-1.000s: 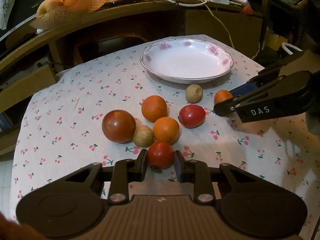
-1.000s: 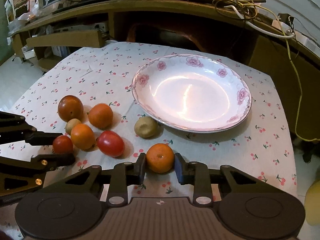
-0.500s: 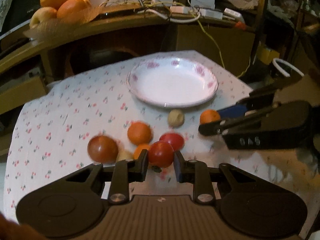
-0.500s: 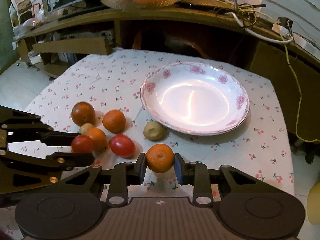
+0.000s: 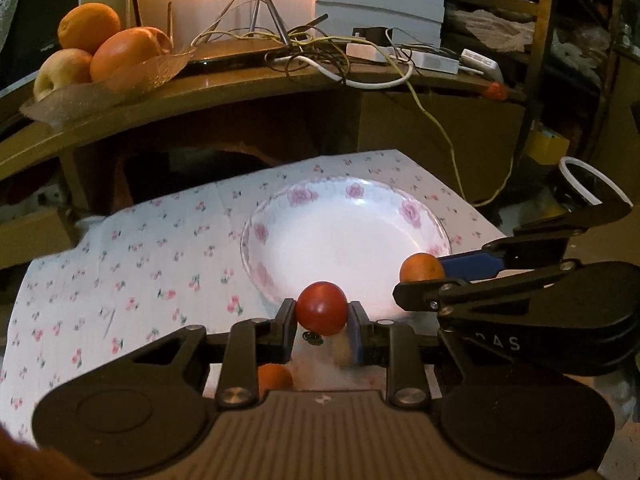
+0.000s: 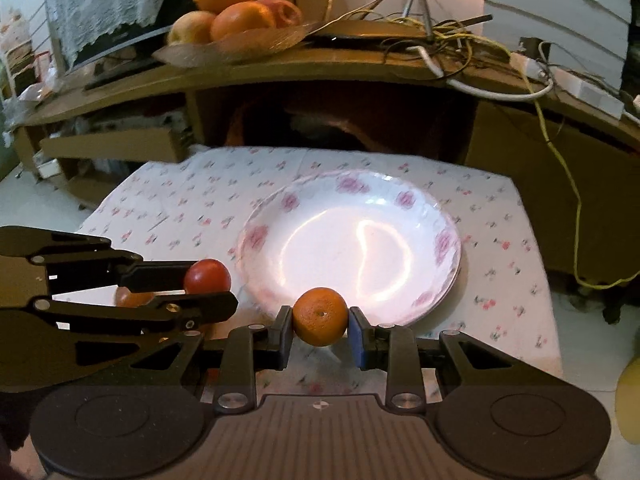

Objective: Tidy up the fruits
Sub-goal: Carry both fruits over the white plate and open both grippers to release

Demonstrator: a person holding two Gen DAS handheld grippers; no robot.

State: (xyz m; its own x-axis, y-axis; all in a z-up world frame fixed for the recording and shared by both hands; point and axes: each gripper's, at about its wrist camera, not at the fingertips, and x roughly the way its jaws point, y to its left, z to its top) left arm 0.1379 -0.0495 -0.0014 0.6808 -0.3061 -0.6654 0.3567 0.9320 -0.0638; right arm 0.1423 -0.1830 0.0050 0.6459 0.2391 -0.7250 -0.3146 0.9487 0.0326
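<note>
Your left gripper (image 5: 322, 318) clenches a tomato (image 5: 322, 308) at the plate's (image 5: 420, 216) near rim: thin-skinned, soft, so squeeze lightly. Your right gripper (image 6: 320, 330) grasps a mandarin (image 6: 320, 316) across its middle, light, firmer.

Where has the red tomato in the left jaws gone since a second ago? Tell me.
Yes, it moved. The red tomato, then on the cloth among the other fruit, is now lifted and carried forward to the near rim of the plate.
</note>
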